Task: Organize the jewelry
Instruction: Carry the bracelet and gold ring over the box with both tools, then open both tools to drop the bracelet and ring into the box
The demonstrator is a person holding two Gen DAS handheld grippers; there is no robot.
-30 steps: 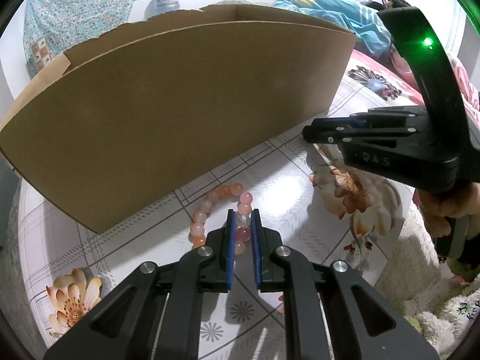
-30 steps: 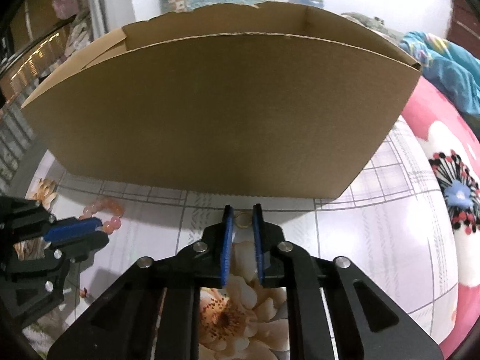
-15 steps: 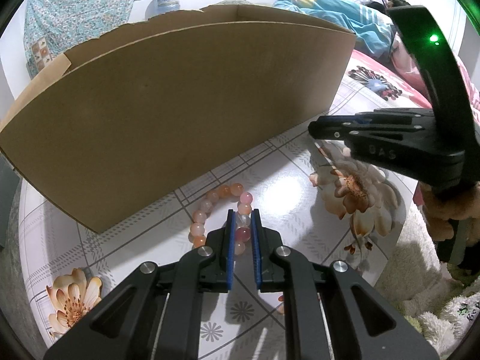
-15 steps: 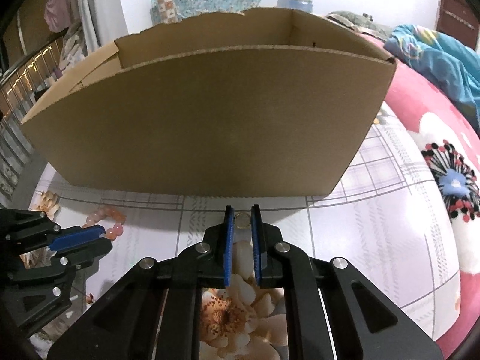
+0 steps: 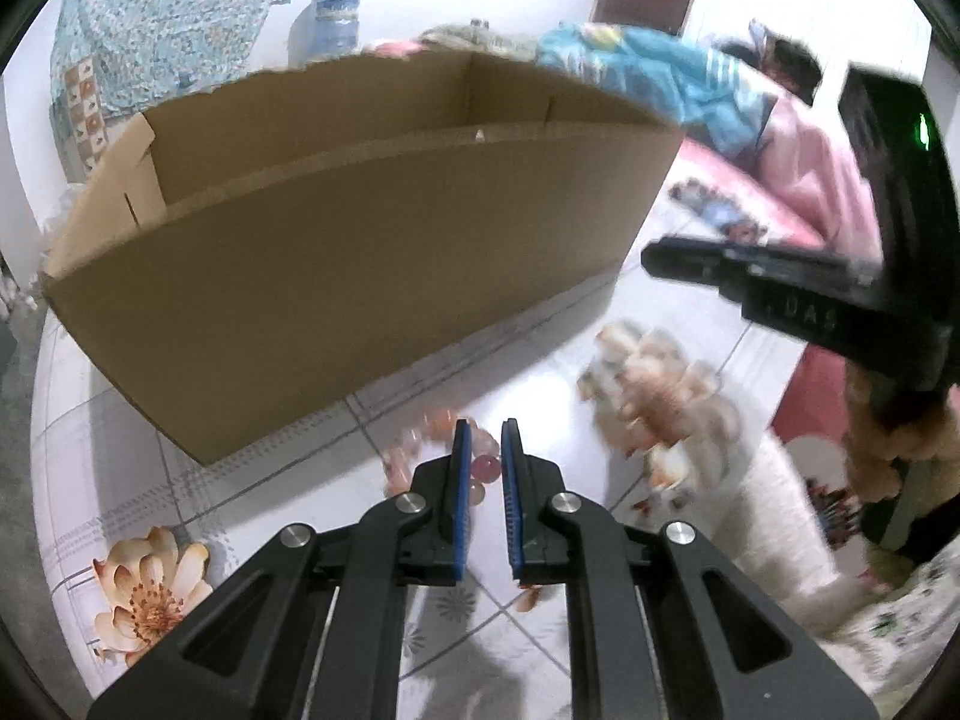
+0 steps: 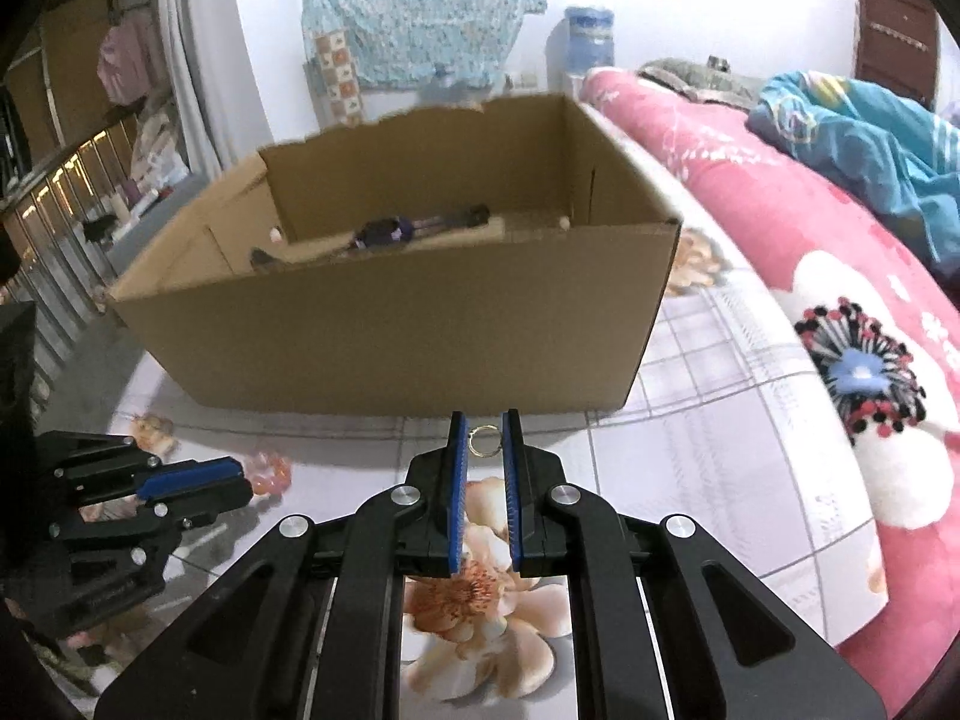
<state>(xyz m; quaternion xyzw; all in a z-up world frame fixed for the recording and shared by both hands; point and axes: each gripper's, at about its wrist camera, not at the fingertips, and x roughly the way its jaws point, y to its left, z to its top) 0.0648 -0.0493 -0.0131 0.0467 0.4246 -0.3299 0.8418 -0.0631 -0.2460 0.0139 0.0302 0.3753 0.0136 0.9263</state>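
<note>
My left gripper (image 5: 485,433) is shut on a bracelet of pink and orange beads (image 5: 483,468), which hangs between its blue pads a little above the floral tablecloth. Between the pads of my right gripper (image 6: 485,425), a small gold ring (image 6: 482,440) is held. Both grippers hover in front of an open cardboard box (image 5: 336,264), seen too in the right wrist view as the cardboard box (image 6: 414,336). Inside it lies a dark, purple-tinted piece of jewelry (image 6: 396,231). The left gripper (image 6: 198,477) shows at the lower left of the right wrist view with the beads (image 6: 270,471) at its tips.
The table wears a white checked cloth with printed flowers (image 6: 708,420). A pink floral bed (image 6: 840,276) with a blue garment (image 6: 870,138) runs along the right. A water bottle (image 6: 591,39) stands by the back wall. A person's hand (image 5: 900,420) holds the right gripper's handle.
Both grippers have risen with their loads: the bracelet has left the tablecloth and the ring is higher. The box's inside now shows over its near wall.
</note>
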